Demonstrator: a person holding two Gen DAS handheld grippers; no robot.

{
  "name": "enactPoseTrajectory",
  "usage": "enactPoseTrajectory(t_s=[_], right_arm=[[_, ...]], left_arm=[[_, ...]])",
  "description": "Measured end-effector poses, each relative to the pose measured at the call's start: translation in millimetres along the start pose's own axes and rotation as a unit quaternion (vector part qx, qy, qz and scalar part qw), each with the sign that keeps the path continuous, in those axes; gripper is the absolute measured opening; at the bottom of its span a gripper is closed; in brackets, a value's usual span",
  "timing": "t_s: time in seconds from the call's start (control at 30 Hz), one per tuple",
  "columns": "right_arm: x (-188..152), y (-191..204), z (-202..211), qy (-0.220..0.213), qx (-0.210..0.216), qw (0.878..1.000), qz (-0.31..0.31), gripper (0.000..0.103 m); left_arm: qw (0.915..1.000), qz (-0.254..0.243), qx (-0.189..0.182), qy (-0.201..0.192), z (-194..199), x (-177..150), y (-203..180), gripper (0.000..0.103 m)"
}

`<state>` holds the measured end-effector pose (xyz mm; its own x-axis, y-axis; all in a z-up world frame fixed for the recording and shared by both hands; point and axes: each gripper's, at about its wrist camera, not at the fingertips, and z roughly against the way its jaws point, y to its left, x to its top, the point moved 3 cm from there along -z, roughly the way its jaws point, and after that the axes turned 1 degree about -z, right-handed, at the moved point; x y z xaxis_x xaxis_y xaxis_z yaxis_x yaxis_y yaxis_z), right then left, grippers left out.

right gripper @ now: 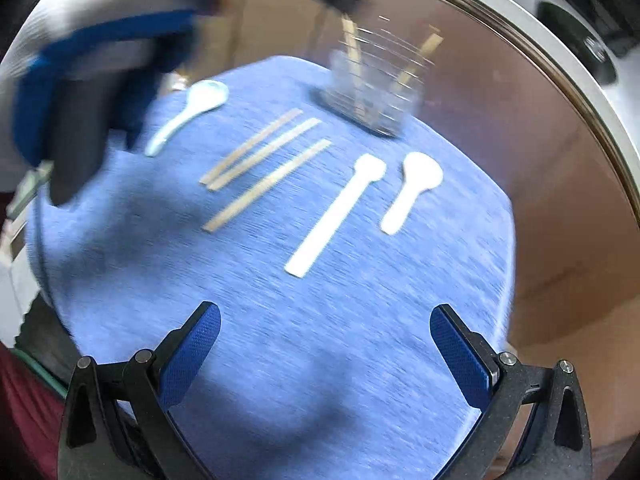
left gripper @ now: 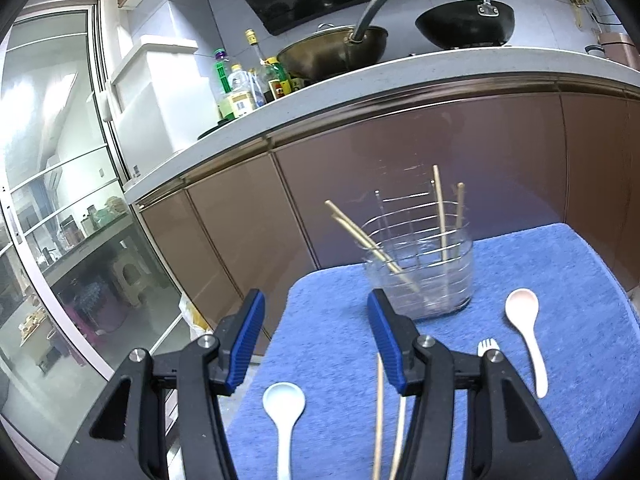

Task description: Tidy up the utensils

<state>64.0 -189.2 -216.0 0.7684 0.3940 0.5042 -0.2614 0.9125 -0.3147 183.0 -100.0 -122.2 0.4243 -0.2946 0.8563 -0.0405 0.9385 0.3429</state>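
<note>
A clear utensil holder (left gripper: 420, 272) stands at the far edge of the blue mat (left gripper: 328, 320) and holds several wooden chopsticks (left gripper: 442, 216). On the mat lie a pale blue spoon (left gripper: 282, 412), a pinkish spoon (left gripper: 524, 328), a white fork (left gripper: 488, 346) and loose chopsticks (left gripper: 378, 420). My left gripper (left gripper: 316, 340) is open and empty above the mat's left part. In the blurred right wrist view the holder (right gripper: 372, 92), three chopsticks (right gripper: 264, 160), the fork (right gripper: 336, 216), the pinkish spoon (right gripper: 412, 188) and the blue spoon (right gripper: 192, 112) show. My right gripper (right gripper: 324, 356) is open and empty.
Brown cabinet fronts (left gripper: 400, 184) rise behind the mat under a white counter (left gripper: 360, 84) with woks and bottles. A glass sliding door (left gripper: 52, 200) is on the left. The left gripper (right gripper: 80, 92) shows blurred at upper left of the right wrist view.
</note>
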Motion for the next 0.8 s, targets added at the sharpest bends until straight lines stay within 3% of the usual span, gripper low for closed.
enactPoseTrajectory(t_s=[0.2, 0.4, 0.5, 0.6, 0.7, 0.8], right_arm=[[-5.0, -58.9, -2.5, -0.004, -0.077, 0.996, -0.041, 0.103], [13.1, -123.0, 9.7, -0.052, -0.173, 0.981, -0.071, 0.103], [37.3, -147.7, 21.9, -0.102, -0.214, 0.968, -0.084, 0.103], [68.1, -159.7, 35.5, -0.157, -0.24, 0.954, -0.089, 0.103], [99.6, -156.0, 38.3, -0.197, -0.239, 0.948, -0.079, 0.103], [126.0, -134.4, 30.7, -0.226, -0.215, 0.948, -0.058, 0.103]], left_arm=[[0.9991, -0.023, -0.035, 0.006, 17.5, -14.1, 4.7, 0.051], [0.9878, -0.095, -0.119, 0.032, 53.2, -45.0, -14.7, 0.051], [0.9702, -0.145, -0.187, 0.052, 76.5, -61.7, -32.9, 0.051], [0.9471, -0.193, -0.248, 0.064, 103.5, -75.7, -53.7, 0.051], [0.9171, -0.23, -0.317, 0.072, 132.3, -83.6, -75.9, 0.051], [0.8965, -0.254, -0.356, 0.07, 152.9, -88.0, -94.9, 0.051]])
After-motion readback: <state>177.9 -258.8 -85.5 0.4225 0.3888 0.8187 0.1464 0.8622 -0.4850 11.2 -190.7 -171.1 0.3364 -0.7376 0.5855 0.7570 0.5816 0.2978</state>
